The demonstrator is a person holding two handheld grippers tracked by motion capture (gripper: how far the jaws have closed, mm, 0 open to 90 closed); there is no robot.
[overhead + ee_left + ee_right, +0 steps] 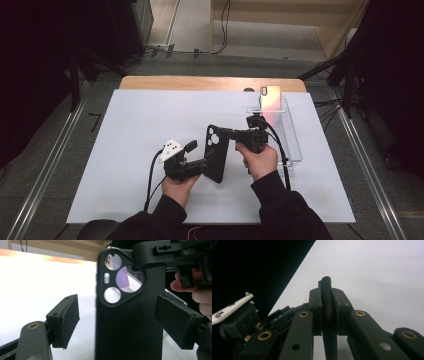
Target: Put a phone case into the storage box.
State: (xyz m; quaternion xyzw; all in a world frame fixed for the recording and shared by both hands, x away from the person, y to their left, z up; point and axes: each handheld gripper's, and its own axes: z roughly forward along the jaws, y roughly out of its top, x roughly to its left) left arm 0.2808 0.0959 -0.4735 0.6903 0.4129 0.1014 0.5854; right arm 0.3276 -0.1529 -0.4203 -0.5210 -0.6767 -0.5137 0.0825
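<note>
The left gripper [204,162], jaws spread, is straddling the black case's [217,152] near end, probably to take it. The right gripper [220,132] is pinching the case's far edge above the table [135,125], holding it up. Farther right, a phone [270,100] is leaning in a clear stand [292,145].

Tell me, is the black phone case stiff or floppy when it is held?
The black phone case probably flexes slightly: it is an empty shell with open camera holes. It looks light, since the right gripper, jaws pinching one edge, seems to hold it upright.
</note>
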